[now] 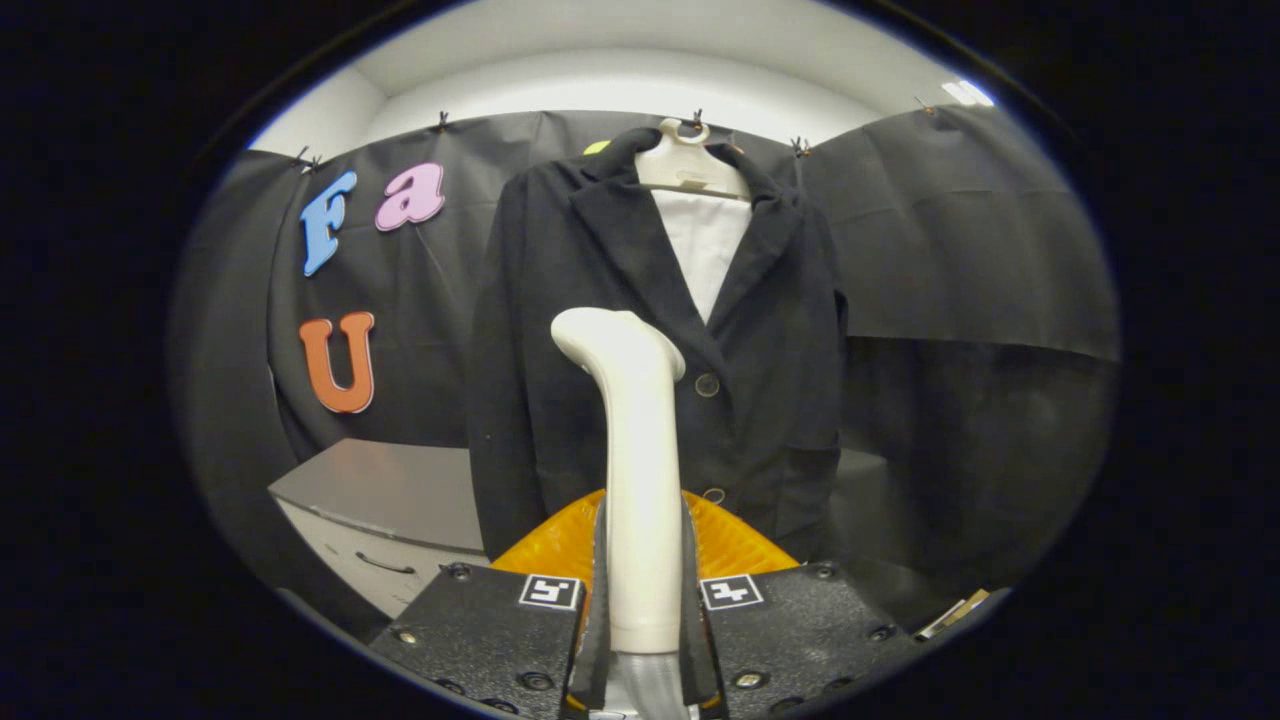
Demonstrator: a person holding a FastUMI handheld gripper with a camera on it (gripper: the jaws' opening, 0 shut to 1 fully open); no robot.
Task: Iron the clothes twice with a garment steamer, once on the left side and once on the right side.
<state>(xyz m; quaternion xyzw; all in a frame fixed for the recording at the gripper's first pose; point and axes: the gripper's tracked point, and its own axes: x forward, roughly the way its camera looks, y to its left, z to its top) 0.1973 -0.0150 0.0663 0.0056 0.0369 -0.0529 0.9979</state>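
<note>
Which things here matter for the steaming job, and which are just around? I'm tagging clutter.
For the job:
- garment steamer, clamped between the hand-held gripper fingers
- dark jacket on its hanger, beyond the steamer

Just around:
- grey cabinet
- orange object behind the fingers

My gripper (643,590) is black with orange fingers (560,545), closed on the cream steamer (637,480); ahead, a dark navy jacket (560,350), white shirt (705,245), grey cabinet (390,490)

Dim booth, bright ceiling, fisheye-warped edges
</note>
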